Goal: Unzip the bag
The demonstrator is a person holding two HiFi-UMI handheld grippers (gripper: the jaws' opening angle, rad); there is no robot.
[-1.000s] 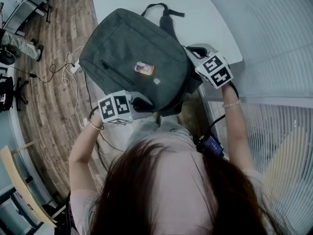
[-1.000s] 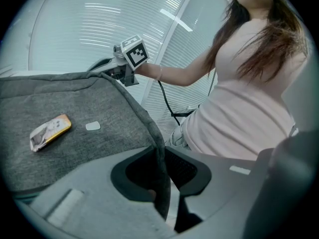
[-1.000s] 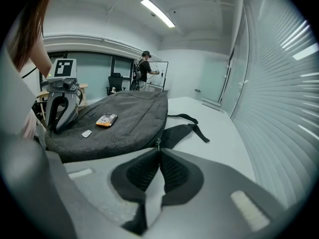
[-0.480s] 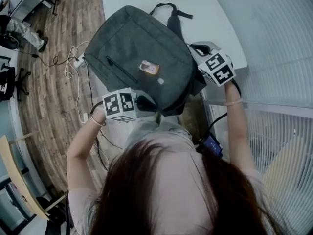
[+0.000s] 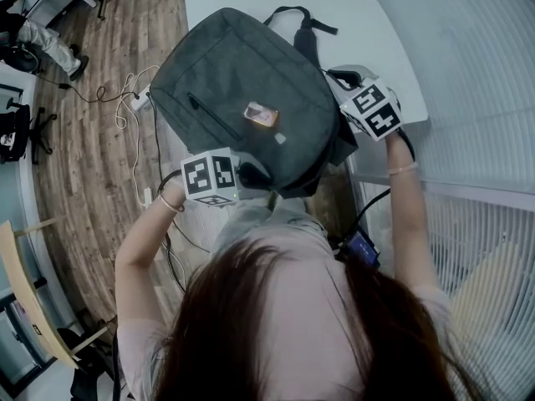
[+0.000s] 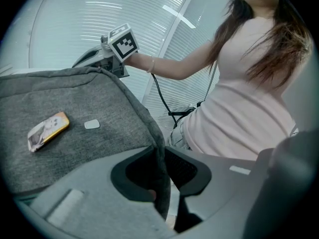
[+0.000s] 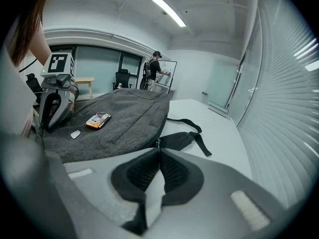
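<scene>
While pinned at both near corners, bag (image 5: 242, 90): flat on white table (image 5: 368, 23), front panel up.
Left gripper (image 6: 160, 152): jaws clamped on bag's grey fabric edge.
Right gripper (image 7: 158, 151): jaws narrowed onto zipper pull (image 7: 158, 143) at bag's side.
</scene>
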